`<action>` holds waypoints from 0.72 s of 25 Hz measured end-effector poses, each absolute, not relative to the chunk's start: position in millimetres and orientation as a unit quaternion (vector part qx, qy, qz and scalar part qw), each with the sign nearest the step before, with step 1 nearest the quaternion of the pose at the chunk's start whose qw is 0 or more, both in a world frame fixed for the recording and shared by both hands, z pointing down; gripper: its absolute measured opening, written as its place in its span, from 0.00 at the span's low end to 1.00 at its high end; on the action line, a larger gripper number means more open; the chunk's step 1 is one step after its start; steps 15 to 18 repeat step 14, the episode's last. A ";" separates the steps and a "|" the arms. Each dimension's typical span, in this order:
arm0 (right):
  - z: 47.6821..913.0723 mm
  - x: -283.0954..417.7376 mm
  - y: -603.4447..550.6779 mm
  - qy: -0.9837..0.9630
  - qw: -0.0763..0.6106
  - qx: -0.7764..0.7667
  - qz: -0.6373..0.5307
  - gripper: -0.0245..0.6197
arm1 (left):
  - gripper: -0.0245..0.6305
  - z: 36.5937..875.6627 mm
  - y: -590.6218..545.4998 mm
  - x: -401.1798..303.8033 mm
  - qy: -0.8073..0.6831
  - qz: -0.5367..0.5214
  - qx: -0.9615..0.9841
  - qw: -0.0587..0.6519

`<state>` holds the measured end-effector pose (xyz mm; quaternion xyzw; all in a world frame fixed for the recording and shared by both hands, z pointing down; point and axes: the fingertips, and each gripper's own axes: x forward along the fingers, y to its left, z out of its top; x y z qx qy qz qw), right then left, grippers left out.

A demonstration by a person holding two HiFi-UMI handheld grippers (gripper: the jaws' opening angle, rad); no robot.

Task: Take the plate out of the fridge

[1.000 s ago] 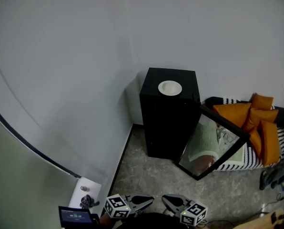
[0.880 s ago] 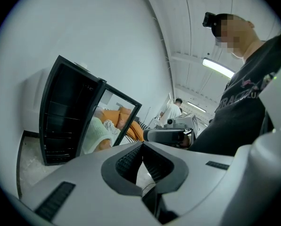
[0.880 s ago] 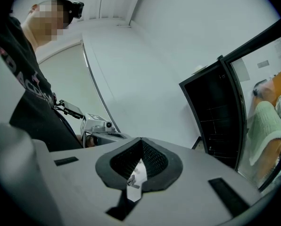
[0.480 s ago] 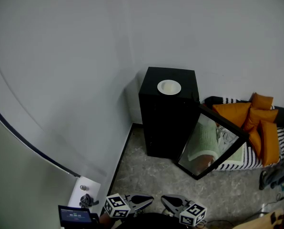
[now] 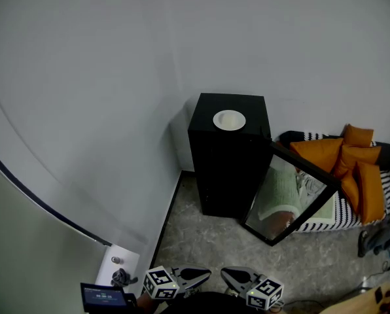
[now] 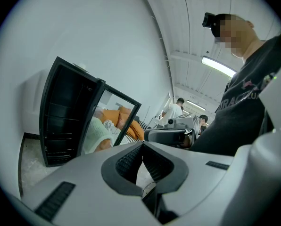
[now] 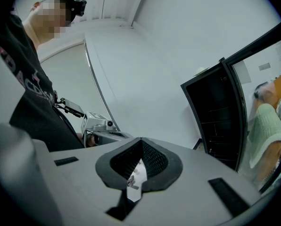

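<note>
A white plate (image 5: pixel 229 120) rests on top of a small black fridge (image 5: pixel 226 156) in the corner. The fridge's glass door (image 5: pixel 290 198) hangs open to the right, and dark shelves show inside (image 6: pixel 60 117). Both grippers are low at the bottom edge of the head view, far from the fridge. My left gripper (image 5: pixel 205 274) is shut with nothing between its pads (image 6: pixel 141 146). My right gripper (image 5: pixel 226 275) is shut and empty too, its tips meeting (image 7: pixel 141 141). The fridge (image 7: pixel 216 117) stands at the right in the right gripper view.
Orange cushions (image 5: pixel 352 165) lie on striped bedding (image 5: pixel 381 198) right of the open door. Grey walls close the corner behind and left of the fridge. A small screen device (image 5: pixel 103 297) sits at the bottom left. Other people (image 6: pixel 174 109) stand far off.
The fridge and plate have drifted slightly left in the head view as the camera shifted. Neither gripper has moved.
</note>
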<state>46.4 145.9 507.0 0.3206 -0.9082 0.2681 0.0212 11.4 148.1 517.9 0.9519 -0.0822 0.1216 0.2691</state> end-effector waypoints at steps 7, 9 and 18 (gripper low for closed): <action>507.0 45.6 144.7 -0.910 0.021 0.322 0.260 0.05 | 0.04 517.1 146.6 11.5 -0.081 0.119 0.953 0.265; 507.4 46.1 144.9 -0.910 0.022 0.322 0.260 0.05 | 0.04 516.8 146.5 11.7 -0.081 0.119 0.953 0.265; 504.6 46.9 148.8 -0.909 0.024 0.320 0.264 0.05 | 0.04 515.1 149.4 13.6 -0.083 0.121 0.953 0.266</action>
